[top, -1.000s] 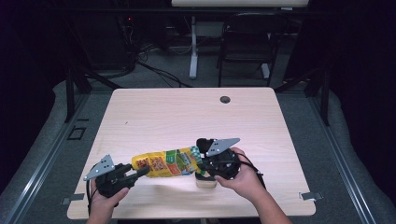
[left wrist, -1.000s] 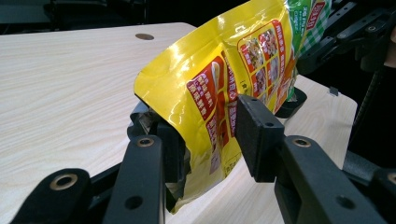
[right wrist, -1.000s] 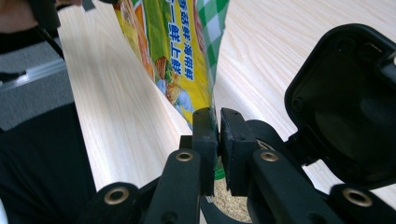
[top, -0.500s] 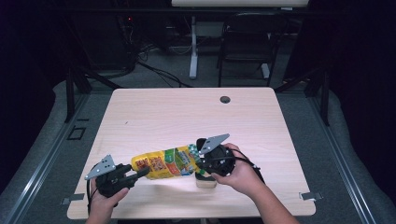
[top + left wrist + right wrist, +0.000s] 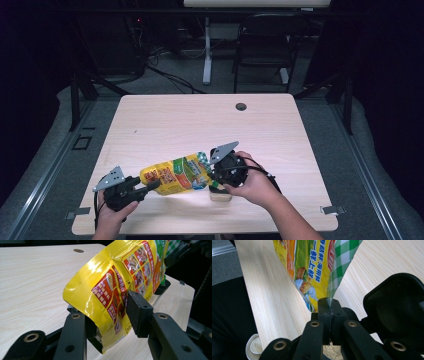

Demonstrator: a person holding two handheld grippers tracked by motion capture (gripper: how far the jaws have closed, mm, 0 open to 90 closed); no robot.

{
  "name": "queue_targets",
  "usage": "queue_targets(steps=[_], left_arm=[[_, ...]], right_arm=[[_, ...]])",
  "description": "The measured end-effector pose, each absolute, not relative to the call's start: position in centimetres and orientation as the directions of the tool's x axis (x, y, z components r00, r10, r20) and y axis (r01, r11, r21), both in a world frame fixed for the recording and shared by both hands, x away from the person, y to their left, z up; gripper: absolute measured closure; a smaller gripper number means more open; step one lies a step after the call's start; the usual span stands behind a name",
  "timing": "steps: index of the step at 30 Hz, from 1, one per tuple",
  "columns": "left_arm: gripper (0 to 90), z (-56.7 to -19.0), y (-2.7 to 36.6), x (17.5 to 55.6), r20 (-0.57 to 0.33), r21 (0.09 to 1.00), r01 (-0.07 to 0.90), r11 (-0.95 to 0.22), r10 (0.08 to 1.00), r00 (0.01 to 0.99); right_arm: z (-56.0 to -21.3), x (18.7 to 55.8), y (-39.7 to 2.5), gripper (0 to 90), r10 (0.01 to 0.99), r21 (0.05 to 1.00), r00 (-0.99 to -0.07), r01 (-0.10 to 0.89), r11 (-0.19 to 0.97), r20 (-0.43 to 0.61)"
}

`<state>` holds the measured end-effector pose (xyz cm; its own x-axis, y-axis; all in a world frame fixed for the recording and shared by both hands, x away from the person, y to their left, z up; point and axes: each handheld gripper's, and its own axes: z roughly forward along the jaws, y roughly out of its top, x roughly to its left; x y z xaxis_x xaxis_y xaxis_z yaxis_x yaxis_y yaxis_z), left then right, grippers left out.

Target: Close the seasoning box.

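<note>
A yellow printed food pouch [image 5: 175,175] with a green checked top hangs slanted above the wooden table [image 5: 200,125], held at both ends. My left gripper [image 5: 152,186] is shut on its lower yellow end; in the left gripper view the jaws [image 5: 107,312] pinch the pouch [image 5: 120,277] from both sides. My right gripper [image 5: 210,176] is shut on the raised checked end, its jaws [image 5: 328,305] closed flat on the pouch's edge [image 5: 312,262]. Under the right gripper stands a small beige container [image 5: 221,195] with grains [image 5: 332,352] in it.
A white cap [image 5: 255,347] lies near the table's front edge. A dark cable hole [image 5: 241,106] sits at the far side of the table. A chair [image 5: 265,45] and desk legs stand beyond it.
The right gripper has drifted slightly left with the pouch's checked end, so the pouch slants a bit more. The left gripper has barely moved.
</note>
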<state>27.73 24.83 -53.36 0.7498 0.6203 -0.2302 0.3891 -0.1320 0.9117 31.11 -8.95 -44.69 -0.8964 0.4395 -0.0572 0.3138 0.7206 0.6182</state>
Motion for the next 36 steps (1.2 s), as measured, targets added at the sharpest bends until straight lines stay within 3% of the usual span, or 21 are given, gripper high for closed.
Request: queue_targets(steps=[36], left_arm=[[60.1, -55.1, 24.3, 28.3, -0.259, 0.87, 0.455, -0.189, 0.61, 0.749]], right_arm=[[-43.3, 30.9, -8.8, 89.8, 0.433, 0.626, -0.894, 0.273, 0.73, -0.115]])
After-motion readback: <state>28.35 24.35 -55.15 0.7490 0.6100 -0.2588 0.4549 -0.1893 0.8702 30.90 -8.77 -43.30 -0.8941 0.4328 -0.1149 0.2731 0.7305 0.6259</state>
